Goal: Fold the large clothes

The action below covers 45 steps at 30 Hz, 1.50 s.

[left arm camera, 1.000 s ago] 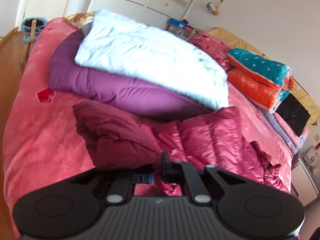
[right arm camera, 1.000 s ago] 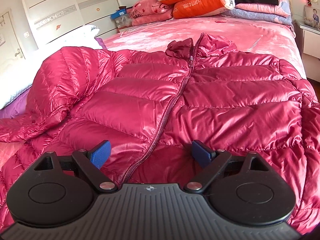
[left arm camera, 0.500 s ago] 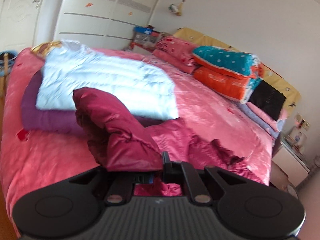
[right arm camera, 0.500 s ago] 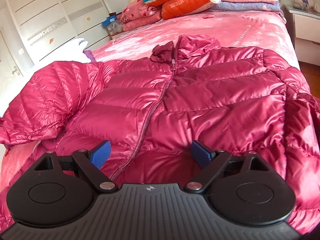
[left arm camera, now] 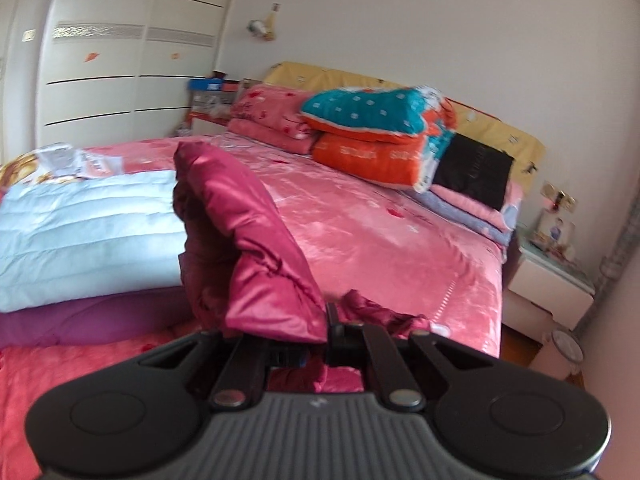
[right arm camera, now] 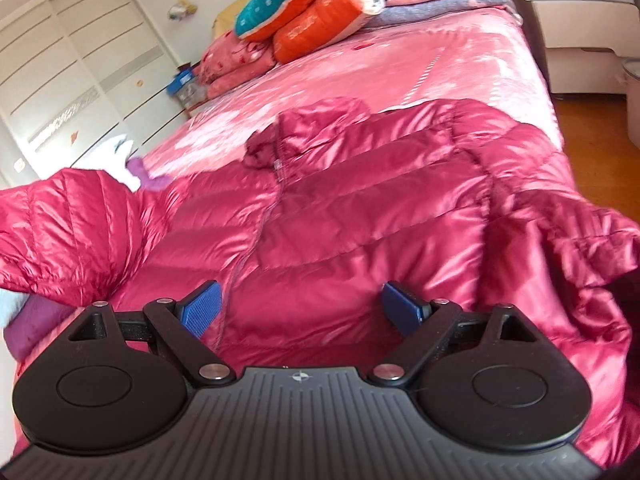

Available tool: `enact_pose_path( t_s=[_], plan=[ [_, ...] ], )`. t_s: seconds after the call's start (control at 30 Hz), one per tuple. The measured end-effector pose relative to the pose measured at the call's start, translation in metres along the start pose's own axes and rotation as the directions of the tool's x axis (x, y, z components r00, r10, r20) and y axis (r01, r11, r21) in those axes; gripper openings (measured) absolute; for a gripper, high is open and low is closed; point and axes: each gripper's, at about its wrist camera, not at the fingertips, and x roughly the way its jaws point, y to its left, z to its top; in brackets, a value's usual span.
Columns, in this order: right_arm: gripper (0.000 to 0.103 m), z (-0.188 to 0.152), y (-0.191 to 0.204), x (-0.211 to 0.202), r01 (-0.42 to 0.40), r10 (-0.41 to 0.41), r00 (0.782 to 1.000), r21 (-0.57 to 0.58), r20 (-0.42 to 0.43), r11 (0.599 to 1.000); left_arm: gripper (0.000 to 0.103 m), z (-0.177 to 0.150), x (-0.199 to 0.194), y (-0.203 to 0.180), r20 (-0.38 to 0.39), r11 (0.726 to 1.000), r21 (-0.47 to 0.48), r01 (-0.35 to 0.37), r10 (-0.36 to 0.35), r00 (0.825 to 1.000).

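Note:
A shiny crimson down jacket (right arm camera: 360, 220) lies front up on the pink bed, zip closed, collar toward the pillows. My left gripper (left arm camera: 316, 344) is shut on the cuff of its sleeve (left arm camera: 248, 236), which stands lifted up off the bed in the left wrist view. The same raised sleeve (right arm camera: 68, 232) shows at the left of the right wrist view. My right gripper (right arm camera: 300, 312) is open, its blue pads (right arm camera: 202, 310) hovering just above the jacket's lower front with nothing between them.
A folded pale blue quilt (left arm camera: 80, 232) lies on a purple one (left arm camera: 92, 316) at the left. Pillows and folded blankets (left arm camera: 376, 140) are stacked at the headboard. A white nightstand (left arm camera: 548, 280) and wooden floor (right arm camera: 592, 120) lie past the bed's right edge.
My left gripper has risen and swung right with the sleeve cuff, lifting the sleeve upright. The right gripper has shifted and rolled over the jacket, staying open.

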Motion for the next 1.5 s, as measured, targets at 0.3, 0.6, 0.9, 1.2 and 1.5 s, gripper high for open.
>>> enact_pose_path(
  t_s=[0.3,0.6,0.9,1.2,1.5],
  plan=[
    [0.103,0.014,-0.053,-0.033,0.047,-0.068,0.991,0.181,0.112,0.982,0.004,-0.012,0.065,-0.056,-0.048,0.985,0.165,0.056,-0.049,0.998],
    [0.103,0.023,-0.079,-0.053,0.068,-0.126,0.971,0.271,0.202,0.96,0.005,-0.061,0.144,-0.129,-0.175,0.927,0.313,0.206,-0.157,0.972],
    [0.103,0.028,-0.108,-0.049,0.065,-0.18,0.953,0.412,0.245,0.909,0.009,-0.116,0.19,-0.15,-0.315,0.881,0.374,0.289,-0.172,0.933],
    [0.103,0.03,-0.102,-0.042,0.038,-0.149,0.959,0.413,0.241,0.91,0.059,-0.123,0.174,-0.133,-0.341,0.863,0.323,0.388,-0.276,0.899],
    [0.103,0.033,-0.085,-0.037,-0.069,-0.019,0.965,0.323,0.261,0.944,0.069,-0.113,0.137,-0.09,-0.3,0.885,0.284,0.37,-0.285,0.91]
  ],
)
